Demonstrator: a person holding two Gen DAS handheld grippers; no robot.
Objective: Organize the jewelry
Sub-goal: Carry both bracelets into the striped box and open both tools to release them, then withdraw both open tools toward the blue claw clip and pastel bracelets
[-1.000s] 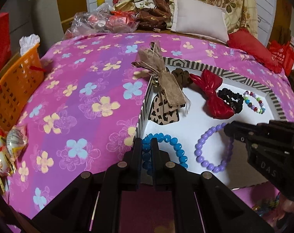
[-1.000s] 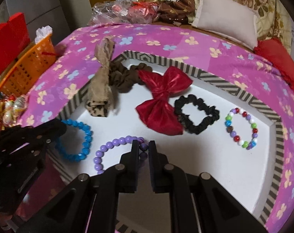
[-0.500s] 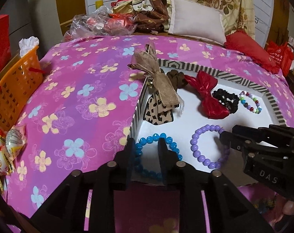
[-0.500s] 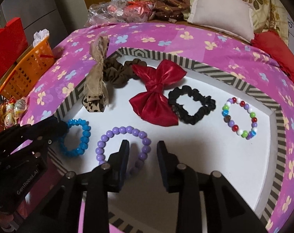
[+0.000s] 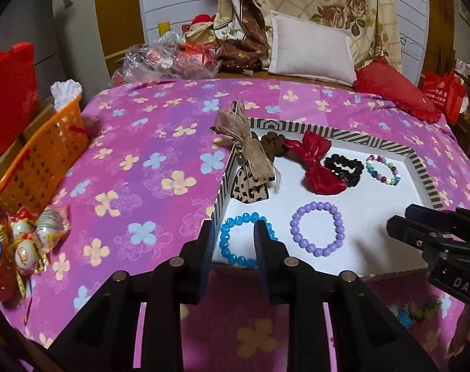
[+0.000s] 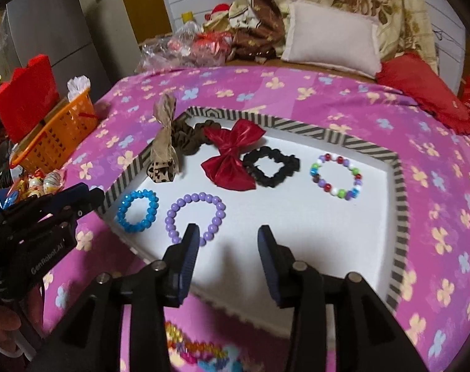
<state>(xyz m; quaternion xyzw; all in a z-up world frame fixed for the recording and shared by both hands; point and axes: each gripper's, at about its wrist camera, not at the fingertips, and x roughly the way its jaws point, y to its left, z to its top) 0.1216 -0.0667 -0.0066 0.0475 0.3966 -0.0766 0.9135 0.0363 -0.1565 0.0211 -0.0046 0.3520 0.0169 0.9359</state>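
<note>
left claw spread over blue bracelet | right claw spread | fridge right view only

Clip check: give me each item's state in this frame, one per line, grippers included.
Left gripper: open, empty.
Right gripper: open, empty.
Blue bracelet: flat in tray, released.
Purple bracelet: flat in tray, released.
Multicolor bracelet: flat in tray.
Black scrunchie: flat in tray.
Red bow: lying in tray.
Tan bow: draped over the rim of the tray.

Pink floral bed: striped tray, white pillow.
</note>
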